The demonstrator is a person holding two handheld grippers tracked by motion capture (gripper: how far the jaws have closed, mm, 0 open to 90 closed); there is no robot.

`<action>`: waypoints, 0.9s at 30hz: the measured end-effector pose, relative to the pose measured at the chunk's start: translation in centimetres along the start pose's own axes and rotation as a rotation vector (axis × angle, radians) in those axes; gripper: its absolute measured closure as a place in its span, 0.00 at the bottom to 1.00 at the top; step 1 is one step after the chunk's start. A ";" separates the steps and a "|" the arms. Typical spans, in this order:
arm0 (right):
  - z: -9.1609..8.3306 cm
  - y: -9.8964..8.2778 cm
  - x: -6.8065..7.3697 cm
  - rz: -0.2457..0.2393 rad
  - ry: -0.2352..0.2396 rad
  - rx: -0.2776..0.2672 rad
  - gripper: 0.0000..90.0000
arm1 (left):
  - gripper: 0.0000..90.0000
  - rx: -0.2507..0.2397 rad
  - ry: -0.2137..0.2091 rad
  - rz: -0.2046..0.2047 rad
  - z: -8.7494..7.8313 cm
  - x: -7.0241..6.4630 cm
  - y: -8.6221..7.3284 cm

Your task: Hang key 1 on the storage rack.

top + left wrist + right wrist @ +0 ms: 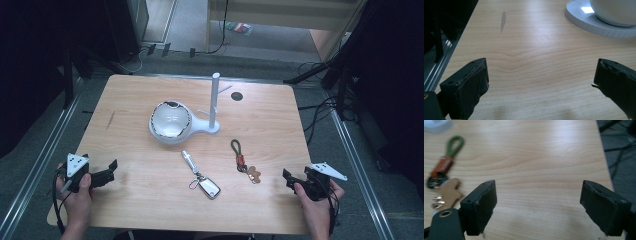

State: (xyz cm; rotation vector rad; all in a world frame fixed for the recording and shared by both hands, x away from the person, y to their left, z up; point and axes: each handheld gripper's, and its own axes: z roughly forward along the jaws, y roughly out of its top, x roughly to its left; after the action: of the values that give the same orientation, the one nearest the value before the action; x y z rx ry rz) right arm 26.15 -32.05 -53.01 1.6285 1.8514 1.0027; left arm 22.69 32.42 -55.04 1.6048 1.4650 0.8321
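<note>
On the wooden table stands a white holder: a round bowl joined to a base with an upright post and side pegs. In front of it lie a silver key set with a car fob and a green-looped keychain with an orange tag and a brown figure charm. My left gripper hovers open at the table's front left, nothing between its jaws. My right gripper is open at the front right, just right of the green keychain. The bowl's base shows ahead of the left gripper.
A dark round mark sits on the table behind the post. Cables and stands crowd the floor beyond the table's right side. A metal rail runs along the left edge. Bare wood lies between the grippers.
</note>
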 end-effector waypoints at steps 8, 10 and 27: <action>0.3 1.8 1.4 -0.038 -0.024 0.145 0.15 | 0.00 0.019 0.004 0.004 0.2 -0.1 0.1; 0.4 2.4 1.9 -0.058 -0.039 0.176 0.16 | 0.00 0.010 -0.010 -0.002 0.1 0.0 0.0; 1.8 6.3 5.8 -0.183 -0.110 0.380 0.15 | 0.00 0.014 -0.038 -0.017 0.1 0.3 0.1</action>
State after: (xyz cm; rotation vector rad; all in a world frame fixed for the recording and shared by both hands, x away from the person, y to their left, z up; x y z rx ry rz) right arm 30.44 -25.86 -48.60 1.6405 2.1627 0.4952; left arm 22.86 32.65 -55.06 1.6074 1.4586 0.7790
